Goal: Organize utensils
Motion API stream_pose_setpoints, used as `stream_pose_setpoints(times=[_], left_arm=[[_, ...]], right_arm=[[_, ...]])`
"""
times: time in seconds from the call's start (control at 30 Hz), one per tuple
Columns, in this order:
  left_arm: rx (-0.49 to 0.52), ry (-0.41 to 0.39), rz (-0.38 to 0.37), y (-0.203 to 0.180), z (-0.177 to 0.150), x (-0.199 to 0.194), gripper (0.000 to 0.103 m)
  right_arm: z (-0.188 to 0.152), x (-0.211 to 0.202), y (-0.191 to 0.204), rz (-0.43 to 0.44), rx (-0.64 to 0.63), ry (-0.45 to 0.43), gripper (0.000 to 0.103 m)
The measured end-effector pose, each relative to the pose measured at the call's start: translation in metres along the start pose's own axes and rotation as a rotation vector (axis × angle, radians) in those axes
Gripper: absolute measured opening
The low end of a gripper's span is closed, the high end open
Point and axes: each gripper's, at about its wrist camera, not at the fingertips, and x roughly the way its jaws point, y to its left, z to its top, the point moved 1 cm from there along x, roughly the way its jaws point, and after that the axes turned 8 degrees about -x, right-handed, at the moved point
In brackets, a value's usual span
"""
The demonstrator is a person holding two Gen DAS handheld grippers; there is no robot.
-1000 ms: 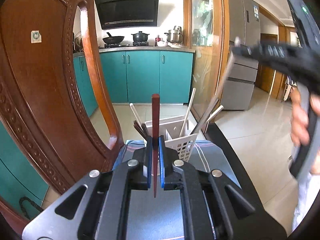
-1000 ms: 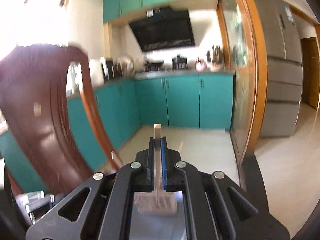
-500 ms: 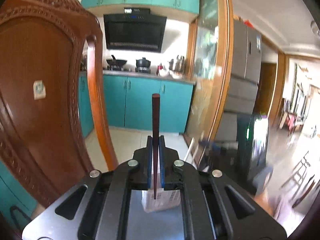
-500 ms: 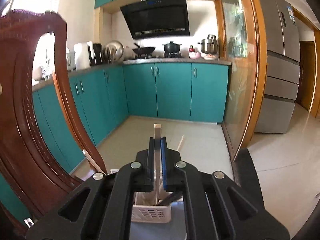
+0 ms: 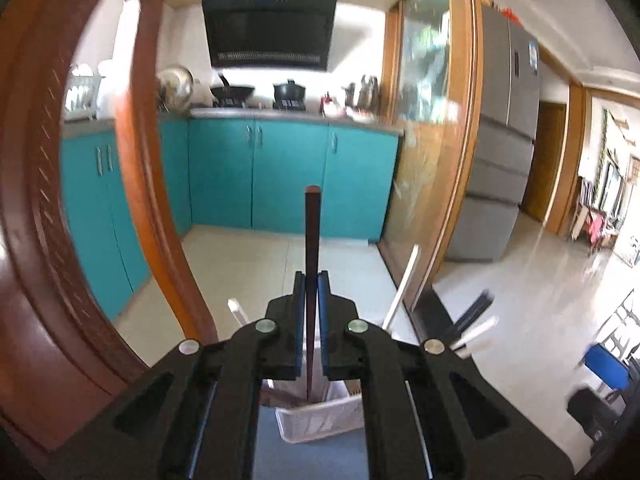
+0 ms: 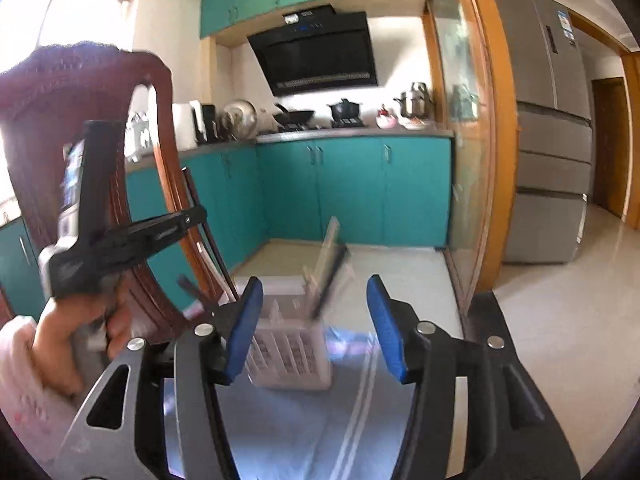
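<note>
Left tool (image 5: 311,320) clamped mid-shaft on stiff, light, slippery chopstick (image 5: 311,240); right tool (image 6: 316,320) opening, empty, above basket (image 6: 288,354).

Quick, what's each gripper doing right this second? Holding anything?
Left gripper: shut on a dark red chopstick, held upright.
Right gripper: jaws opening, nothing gripped; the white utensil basket shows beyond the gap.

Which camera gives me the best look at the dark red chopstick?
The left wrist view: the dark red wooden chopstick stands upright, clamped in the left gripper, sharp along its length. The right wrist view shows it only as a thin, blurred dark stick beside the wooden chair.
</note>
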Motion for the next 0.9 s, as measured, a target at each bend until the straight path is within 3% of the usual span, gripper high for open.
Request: stream_pose_setpoints(times=[0.07, 0.13, 0.17, 0.27, 0.33, 0.4, 0.53, 0.63, 0.77, 0.9], left_arm=[[0.015, 0.009, -0.005, 0.000, -0.010, 0.006, 0.012], [0.028, 0.000, 0.008, 0.000, -0.016, 0.003, 0.038], [0.029, -0.016, 0.007, 0.001, -0.018, -0.003, 0.042], [0.048, -0.060, 0.009, 0.001, -0.027, -0.032, 0.055], [0.074, -0.106, 0.051, 0.002, -0.042, -0.060, 0.072], [0.083, -0.141, 0.099, 0.007, -0.070, -0.088, 0.082], [0.062, -0.118, 0.163, 0.019, -0.128, -0.122, 0.093], [0.064, -0.102, 0.147, 0.027, -0.162, -0.137, 0.098], [0.127, -0.093, 0.183, 0.032, -0.183, -0.141, 0.099], [0.097, -0.077, 0.141, 0.041, -0.190, -0.155, 0.099]], right_arm=[[-0.020, 0.001, -0.002, -0.006, 0.017, 0.047, 0.058], [-0.040, 0.005, -0.001, -0.006, 0.033, 0.104, 0.060], [-0.049, 0.007, 0.000, -0.004, 0.037, 0.128, 0.062], [-0.071, 0.013, 0.006, -0.019, 0.031, 0.185, 0.065], [-0.081, 0.011, 0.010, -0.029, 0.021, 0.202, 0.068], [-0.088, 0.006, 0.012, -0.045, 0.015, 0.198, 0.075], [-0.102, -0.009, 0.015, -0.058, 0.030, 0.185, 0.083], [-0.107, -0.019, 0.018, -0.063, 0.034, 0.168, 0.090], [-0.110, -0.036, 0.035, -0.104, -0.007, 0.155, 0.100], [-0.108, -0.052, 0.057, -0.146, -0.057, 0.126, 0.100]])
